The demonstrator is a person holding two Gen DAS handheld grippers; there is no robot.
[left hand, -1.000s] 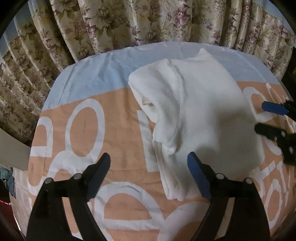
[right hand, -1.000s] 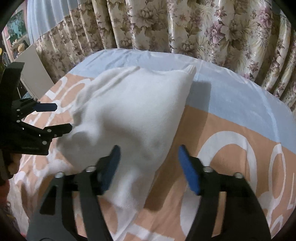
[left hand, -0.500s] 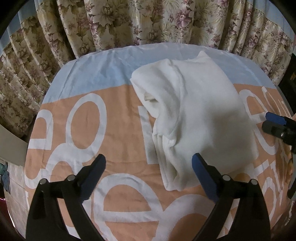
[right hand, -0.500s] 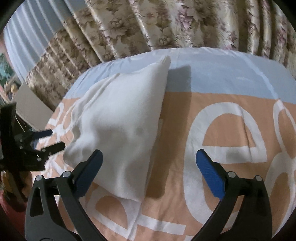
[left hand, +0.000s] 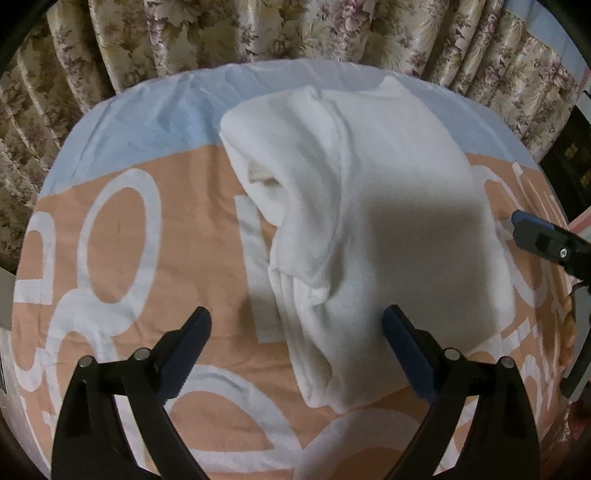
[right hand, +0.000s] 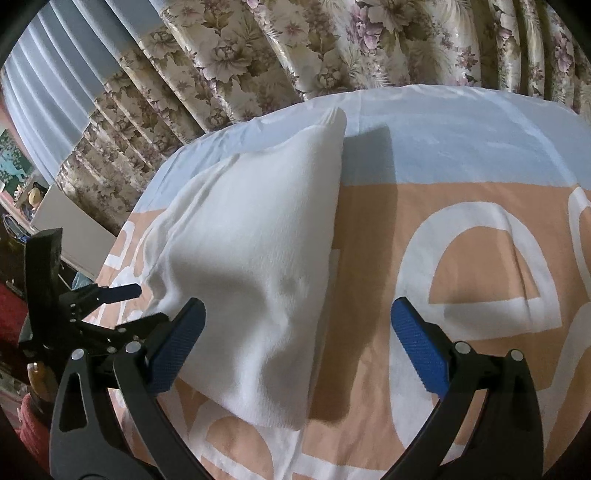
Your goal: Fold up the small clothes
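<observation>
Lying on the bed sheet (left hand: 122,266), which is peach with big white letters and a blue band at 12 o'clock, is the white garment (left hand: 369,221). It sits in the middle of the sheet and is already folded into a thick bundle. It looks soft, floppy and light, and I think it would bend and sag if picked up by one spot. A good place to take hold seems to be the layered edge at 6 o'clock in the left view, where the folds stack up, or the near corner (right hand: 280,413) in the right view.

Behind the bed hang flowery curtains (left hand: 295,33).

The left gripper (left hand: 295,347) has its fingers spread wide apart with nothing pinched; the cloth's near end only lies between them. The right gripper (right hand: 297,345) is spread wide too and holds nothing.

Only the left view shows the rolled, bumpy side with its dark opening (left hand: 262,179). Only the right view shows the smooth side and the pointy far corner (right hand: 334,118) at 12 o'clock.
</observation>
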